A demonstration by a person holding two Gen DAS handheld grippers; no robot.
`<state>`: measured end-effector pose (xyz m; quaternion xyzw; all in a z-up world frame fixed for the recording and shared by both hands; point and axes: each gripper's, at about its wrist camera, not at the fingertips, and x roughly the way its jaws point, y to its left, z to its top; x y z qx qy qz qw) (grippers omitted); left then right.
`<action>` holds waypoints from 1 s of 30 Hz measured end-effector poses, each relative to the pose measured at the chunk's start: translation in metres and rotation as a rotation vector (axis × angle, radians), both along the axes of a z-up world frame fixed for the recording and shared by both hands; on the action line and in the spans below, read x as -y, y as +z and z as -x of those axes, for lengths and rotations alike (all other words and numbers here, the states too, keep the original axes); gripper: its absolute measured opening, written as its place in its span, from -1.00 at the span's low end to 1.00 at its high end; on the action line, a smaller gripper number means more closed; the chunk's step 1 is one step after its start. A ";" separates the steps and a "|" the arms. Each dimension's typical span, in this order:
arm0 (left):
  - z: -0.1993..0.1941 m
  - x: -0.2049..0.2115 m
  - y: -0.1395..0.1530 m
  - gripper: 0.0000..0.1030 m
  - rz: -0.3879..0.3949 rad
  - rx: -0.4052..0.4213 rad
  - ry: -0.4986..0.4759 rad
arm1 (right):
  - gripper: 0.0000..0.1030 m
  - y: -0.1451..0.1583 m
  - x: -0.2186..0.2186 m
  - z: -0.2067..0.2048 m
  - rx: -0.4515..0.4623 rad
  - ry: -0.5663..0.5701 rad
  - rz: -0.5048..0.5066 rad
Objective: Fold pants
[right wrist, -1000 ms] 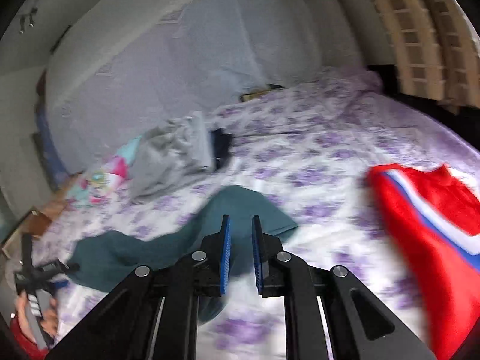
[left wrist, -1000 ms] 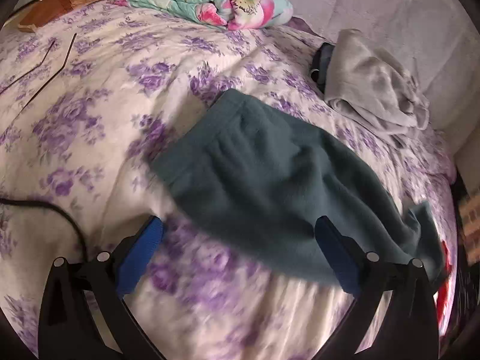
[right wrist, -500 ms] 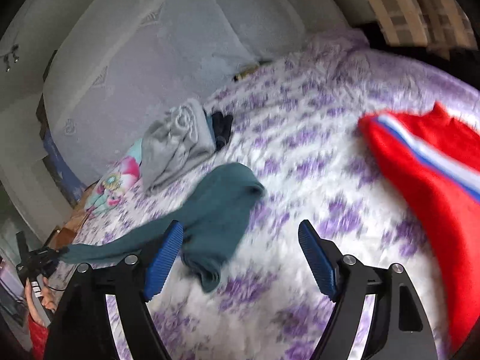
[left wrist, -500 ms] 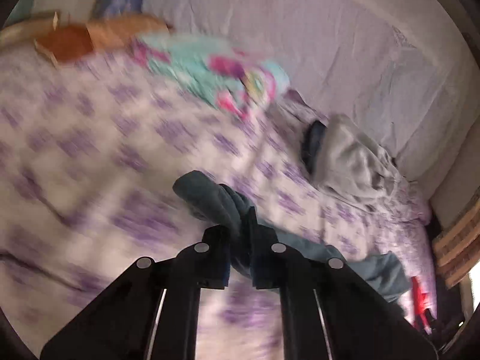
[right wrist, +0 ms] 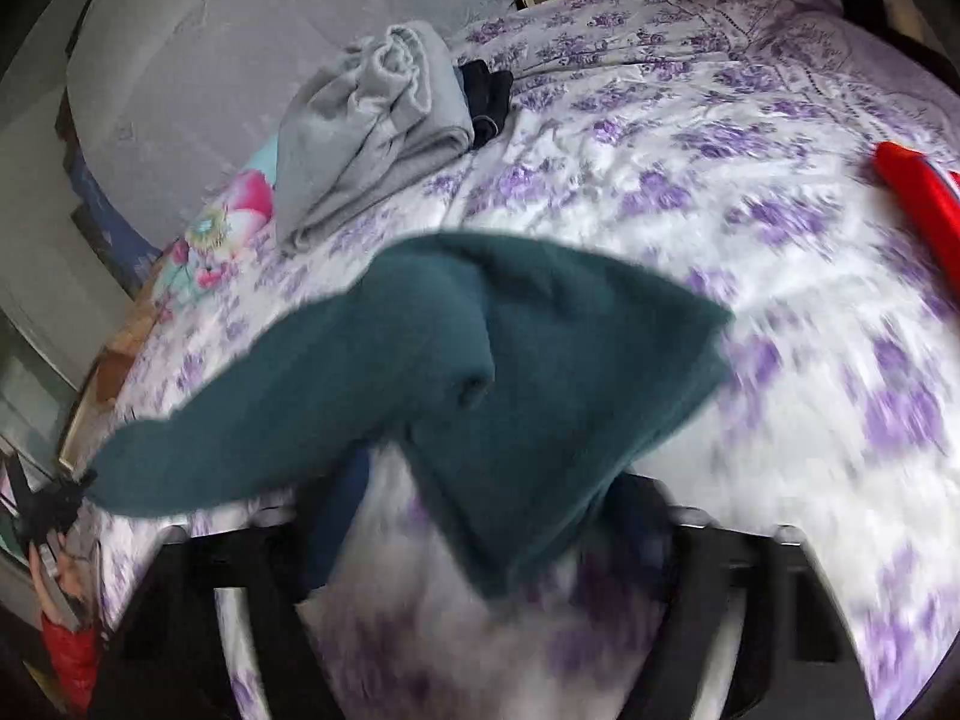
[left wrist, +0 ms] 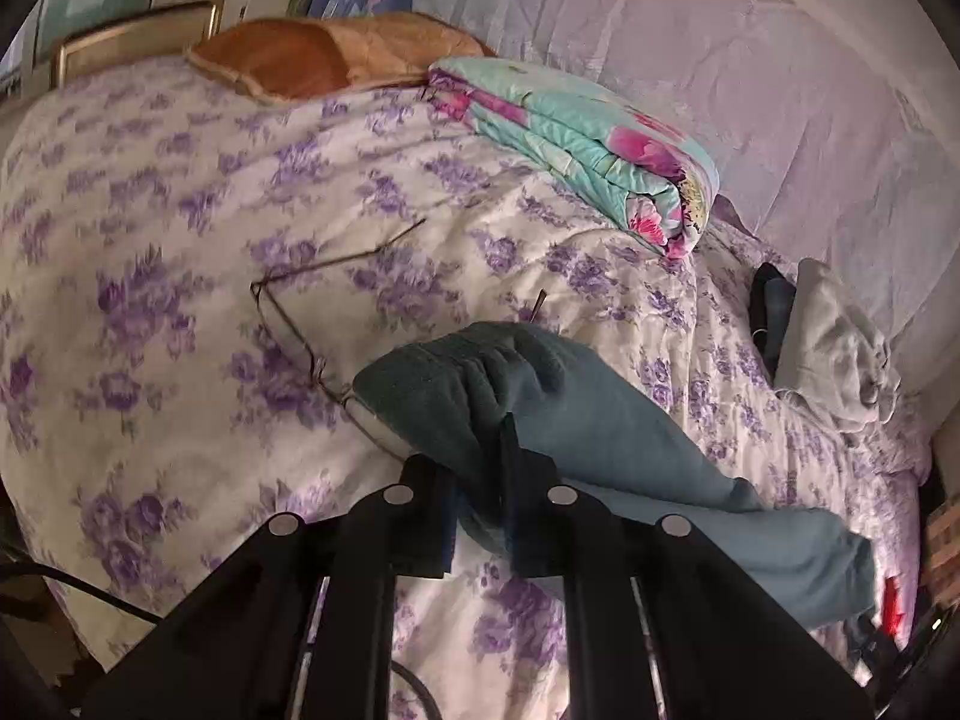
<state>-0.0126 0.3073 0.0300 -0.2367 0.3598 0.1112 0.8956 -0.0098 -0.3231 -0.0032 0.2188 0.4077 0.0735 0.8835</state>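
— How do the teal pants (left wrist: pixel 606 420) look?

— Dark teal, soft and fleecy. They are stretched across the purple-flowered bedspread (left wrist: pixel 180 300) between the two grippers. The left gripper (left wrist: pixel 480 516) is clamped on a bunched fold at one end, and the cloth puckers where the jaws bite. From there the fabric runs away to the right in one long band.

— And the other end?

— In the right wrist view the pants (right wrist: pixel 468 360) spread out wide just ahead of the right gripper (right wrist: pixel 480 540), with one corner drooping down between its fingers. The jaws are closing with that cloth between them, but they stand well apart and do not press on it.

— Any brand, label or writing?

— None I can read, on the pants or elsewhere.

— What is hard to make out?

— The right gripper's fingers are badly blurred, and the bedspread around them smears too. The pants hide the left gripper's fingertips. A red garment (right wrist: pixel 924 198) is cut off at the frame edge. The grey garment (right wrist: pixel 372 120) covers most of something dark (right wrist: pixel 489 96) beside it, which I cannot identify. A folded floral quilt (left wrist: pixel 588 144) lies near the wall.
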 end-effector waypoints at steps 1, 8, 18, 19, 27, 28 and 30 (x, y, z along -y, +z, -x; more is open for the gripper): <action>0.000 0.000 0.003 -0.79 -0.003 0.007 -0.007 | -0.86 -0.001 0.005 -0.003 -0.003 0.016 -0.052; 0.014 0.008 0.030 -0.73 -0.031 0.053 -0.093 | -0.87 0.055 0.088 0.071 0.146 -0.119 -0.014; -0.019 0.012 0.013 -0.73 -0.074 -0.033 -0.103 | -0.86 0.033 0.114 0.081 0.097 -0.200 0.113; -0.018 0.008 0.024 -0.73 -0.049 0.001 -0.098 | -0.86 0.044 0.113 0.081 0.133 -0.200 0.114; 0.024 -0.007 0.112 -0.76 -0.127 0.247 -0.035 | -0.82 0.124 0.093 0.107 0.288 -0.157 0.273; 0.019 -0.007 0.105 -0.76 -0.121 0.216 -0.051 | -0.68 0.118 0.095 0.098 0.250 -0.176 0.312; 0.010 -0.005 0.078 -0.75 -0.089 0.129 -0.076 | -0.04 0.090 0.107 0.077 0.119 -0.223 0.408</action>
